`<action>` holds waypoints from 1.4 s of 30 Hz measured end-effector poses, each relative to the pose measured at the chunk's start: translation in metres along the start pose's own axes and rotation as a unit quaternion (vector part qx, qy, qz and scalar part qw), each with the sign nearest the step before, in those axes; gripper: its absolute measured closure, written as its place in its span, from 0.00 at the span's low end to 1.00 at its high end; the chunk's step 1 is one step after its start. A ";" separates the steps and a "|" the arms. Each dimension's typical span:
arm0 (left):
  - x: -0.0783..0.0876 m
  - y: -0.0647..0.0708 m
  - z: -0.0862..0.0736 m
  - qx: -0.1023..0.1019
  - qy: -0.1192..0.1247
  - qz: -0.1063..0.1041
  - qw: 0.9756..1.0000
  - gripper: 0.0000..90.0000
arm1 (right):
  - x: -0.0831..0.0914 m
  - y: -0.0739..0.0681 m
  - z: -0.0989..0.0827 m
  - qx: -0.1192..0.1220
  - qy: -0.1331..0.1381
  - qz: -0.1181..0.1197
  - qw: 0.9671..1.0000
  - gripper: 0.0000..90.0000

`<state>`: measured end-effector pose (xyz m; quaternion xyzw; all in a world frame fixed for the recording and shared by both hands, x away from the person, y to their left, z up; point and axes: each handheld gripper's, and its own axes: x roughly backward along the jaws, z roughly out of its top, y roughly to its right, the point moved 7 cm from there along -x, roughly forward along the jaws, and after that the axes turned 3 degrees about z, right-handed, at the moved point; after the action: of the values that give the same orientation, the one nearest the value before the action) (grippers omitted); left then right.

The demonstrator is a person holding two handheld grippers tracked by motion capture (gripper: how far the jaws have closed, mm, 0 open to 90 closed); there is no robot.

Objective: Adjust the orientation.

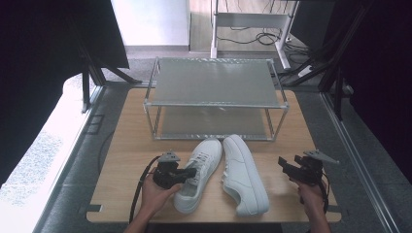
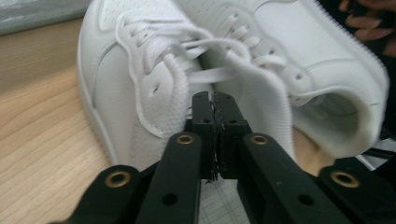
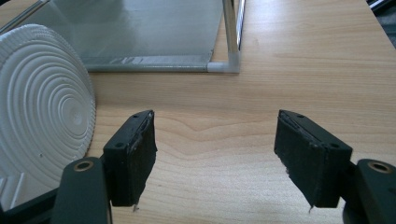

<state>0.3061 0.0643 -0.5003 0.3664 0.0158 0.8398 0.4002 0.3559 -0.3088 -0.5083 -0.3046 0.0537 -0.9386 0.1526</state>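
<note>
You work at a light wooden table (image 1: 121, 145) with a pale grain. At its far half stands a two-tier rack (image 1: 216, 99) of metal tubes with grey shelves. Around the table the floor (image 1: 73, 170) is grey. Dark panels (image 1: 43, 58) close off both sides. To your left, bright light falls on a white strip of floor (image 1: 34, 160). Beyond the rack you see a white wall panel (image 1: 150, 22), a white desk frame (image 1: 250, 24) and loose cables (image 1: 257, 38) on the floor.

High view: above the person's side, looking forward and down on the table (image 1: 121, 145).
Left gripper view: close on the left shoe (image 2: 140, 93).
Right gripper view: low over the tabletop, sharing the rack (image 3: 224, 65).
</note>
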 end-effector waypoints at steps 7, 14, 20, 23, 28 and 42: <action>0.018 0.011 0.015 -0.018 0.030 -0.023 0.999 0.80 | 0.004 -0.004 0.005 0.009 0.013 0.000 1.000 0.35; 0.055 -0.002 0.046 -0.045 0.101 0.032 0.993 0.61 | 0.010 -0.009 0.011 0.014 0.022 0.010 1.000 0.38; 0.061 -0.035 0.041 -0.013 0.110 0.100 0.989 0.52 | 0.014 -0.017 0.017 0.027 0.029 0.021 0.999 0.43; 0.062 -0.041 0.034 0.009 0.115 0.092 0.989 0.47 | 0.016 -0.023 0.019 0.041 0.027 0.035 0.998 0.46; 0.063 -0.046 0.028 0.014 0.121 0.095 0.988 0.41 | 0.017 -0.032 0.021 0.057 0.022 0.060 0.996 0.56; 0.062 -0.048 0.025 0.028 0.124 0.086 0.988 0.39 | 0.024 -0.092 0.024 0.137 0.015 0.124 0.983 0.91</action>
<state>0.3278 0.1332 -0.4603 0.2703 0.0574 0.9092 0.3113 0.3287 -0.2298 -0.4578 -0.2579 -0.0355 -0.9154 0.3069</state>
